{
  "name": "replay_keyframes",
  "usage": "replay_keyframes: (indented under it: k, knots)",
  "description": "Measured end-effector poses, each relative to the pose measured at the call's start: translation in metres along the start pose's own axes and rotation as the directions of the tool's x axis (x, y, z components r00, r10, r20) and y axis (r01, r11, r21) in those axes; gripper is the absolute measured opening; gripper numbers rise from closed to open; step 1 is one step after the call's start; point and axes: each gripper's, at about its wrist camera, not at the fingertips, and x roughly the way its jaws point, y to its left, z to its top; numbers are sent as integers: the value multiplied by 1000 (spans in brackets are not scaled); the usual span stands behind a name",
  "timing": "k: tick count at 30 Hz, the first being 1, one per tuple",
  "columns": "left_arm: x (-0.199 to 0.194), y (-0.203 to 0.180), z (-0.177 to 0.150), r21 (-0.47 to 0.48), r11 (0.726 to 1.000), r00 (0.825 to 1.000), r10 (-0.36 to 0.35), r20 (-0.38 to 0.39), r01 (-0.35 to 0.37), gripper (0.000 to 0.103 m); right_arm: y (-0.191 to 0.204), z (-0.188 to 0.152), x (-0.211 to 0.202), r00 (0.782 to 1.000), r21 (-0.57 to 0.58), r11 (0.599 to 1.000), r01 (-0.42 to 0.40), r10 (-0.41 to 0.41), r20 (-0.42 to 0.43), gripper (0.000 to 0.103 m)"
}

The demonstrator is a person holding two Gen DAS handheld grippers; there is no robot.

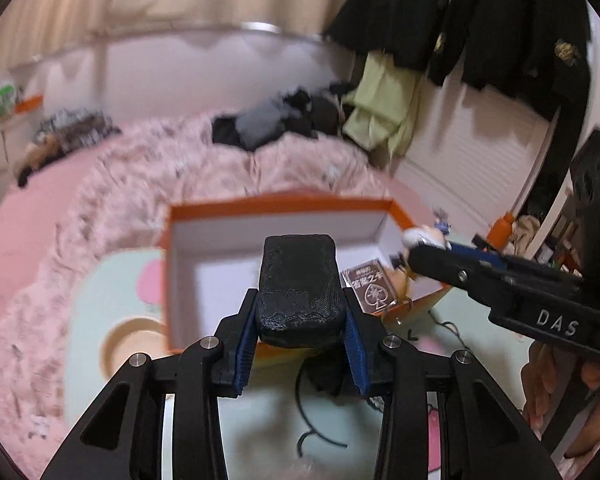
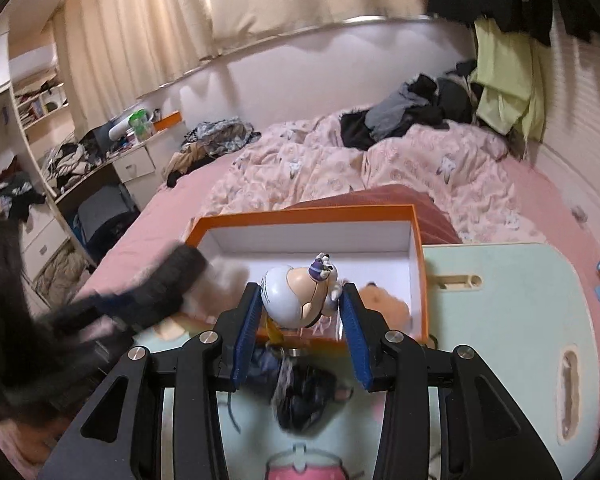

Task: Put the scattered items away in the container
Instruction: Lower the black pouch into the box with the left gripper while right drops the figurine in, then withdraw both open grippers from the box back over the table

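Since the left tool [image 1: 300, 312] is clamped on the black block [image 1: 299, 290] and the right tool [image 2: 302, 312] on the figurine [image 2: 300, 296], I'd carry both well past the orange box [image 2: 418, 264]'s near wall before letting go.

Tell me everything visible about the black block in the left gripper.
The black block is a rounded, oblong slab with a matte, rough surface and raised wavy contour lines on its top face. It looks like moulded or printed plastic. The left gripper is shut on it, blue pads pressing both long sides near its lower end. It juts forward, tilted up, in front of the orange box, apart from everything else. Its underside is hidden.
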Motion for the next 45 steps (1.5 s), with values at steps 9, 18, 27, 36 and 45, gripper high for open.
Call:
replay_keyframes:
  k: [9, 18, 27, 36, 45]
  knots:
    - [17, 32, 12, -99, 993, 997, 72, 2, -71, 43, -31, 18, 45, 996, 97, 991, 88, -85, -34, 42]
    - [-42, 33, -11, -62, 996, 995, 75, 72, -71, 69, -21, 0, -10, 995, 64, 996, 68, -73, 73, 65]
    - [-71, 5, -90, 12, 999, 999, 37, 9, -37, 88, 2, -84, -21, 996, -48, 997, 60, -62, -61, 66]
    - [-49, -2, -125, 9, 992, 991, 127, -34, -126, 88, 8, -124, -12, 966, -127, 975, 185, -204, -161, 66]
    - [-37, -6, -136, 28, 982, 980, 187, -63, -186, 93, 9, -131, -6, 955, -161, 966, 202, -231, -186, 83]
